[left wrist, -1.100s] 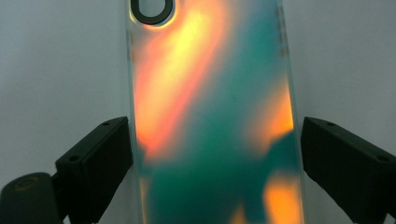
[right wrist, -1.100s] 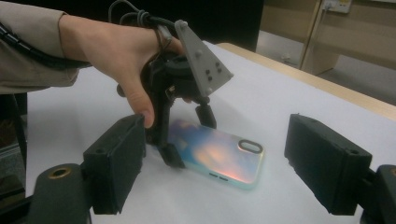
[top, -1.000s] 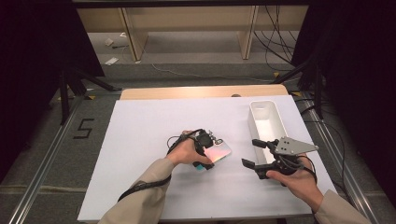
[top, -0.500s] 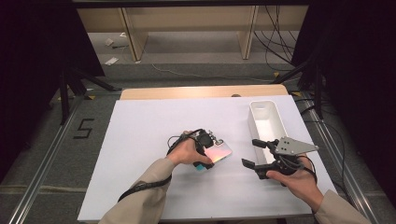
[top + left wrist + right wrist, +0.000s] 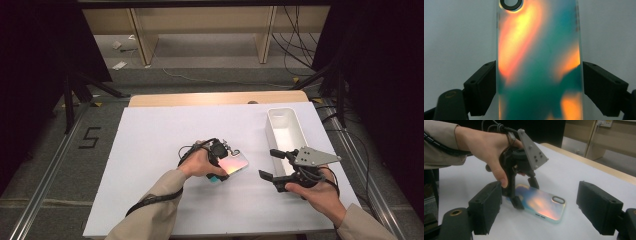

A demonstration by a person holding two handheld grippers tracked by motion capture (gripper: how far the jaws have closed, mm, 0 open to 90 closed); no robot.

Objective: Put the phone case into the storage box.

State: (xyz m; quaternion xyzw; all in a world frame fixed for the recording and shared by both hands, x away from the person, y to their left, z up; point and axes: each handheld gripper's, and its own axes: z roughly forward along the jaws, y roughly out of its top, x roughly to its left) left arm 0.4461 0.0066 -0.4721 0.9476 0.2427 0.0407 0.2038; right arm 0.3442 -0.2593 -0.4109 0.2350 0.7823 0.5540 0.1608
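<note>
An iridescent phone case (image 5: 234, 163) lies flat on the white table (image 5: 150, 140), its camera hole pointing right. My left gripper (image 5: 220, 166) comes down over it, and in the left gripper view both black jaws press the long edges of the case (image 5: 539, 62). The right gripper view shows that left gripper (image 5: 526, 195) straddling the case (image 5: 541, 205), one finger on each side, with a hand around it. My right gripper (image 5: 266, 163) is held to the right of the case, just above the table. Its jaws stand wide apart with nothing between them and point at the case.
A white rectangular bin (image 5: 270, 125) stands at the table's right, just beyond my right gripper. A wooden strip (image 5: 215, 98) runs along the far edge. The white surface left of the case and along the front is bare. Cables trail from both grippers.
</note>
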